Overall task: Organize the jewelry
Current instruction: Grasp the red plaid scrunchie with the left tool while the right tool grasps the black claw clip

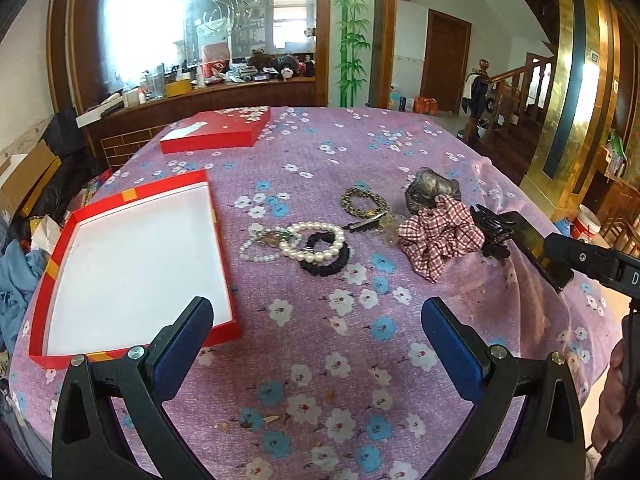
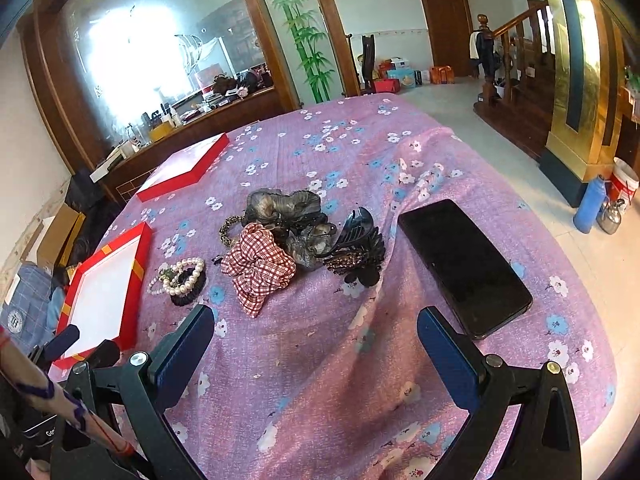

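Across a round table draped in a purple cloth printed with white and blue flowers [image 1: 320, 344], accessories heaped at mid-frame, none yet boxed. At lower left of the left wrist view: open red cardboard box with a white lining [image 1: 132, 268], nothing inside. At upper left: matching red flat lid with white blossoms [image 1: 218, 130], well apart from the box.

Just right of the box: white pearl bracelet [image 1: 316, 242] overlapping a black fabric hair tie [image 1: 326, 262] and touching a thinner white bead strand [image 1: 256, 246]. Behind them: leopard-print elastic band [image 1: 362, 200]. Further right: red-and-white checked fabric scrunchie [image 1: 438, 238], touching a grey-brown satin bow clip [image 1: 434, 192].

In the right wrist view, right of the scrunchie [image 2: 258, 270]: black plastic claw clip with rhinestones [image 2: 358, 252]. At right of frame: black smartphone, screen dark [image 2: 466, 268], flat on a fold of cloth.

Left gripper [image 1: 316, 336], bottom centre of its view: blue-padded tongs spread wide, holding nothing, hovering over bare cloth near the box corner. Right gripper [image 2: 316, 344], bottom centre of its view: tongs likewise wide, holding nothing, short of the scrunchie and beside the phone.
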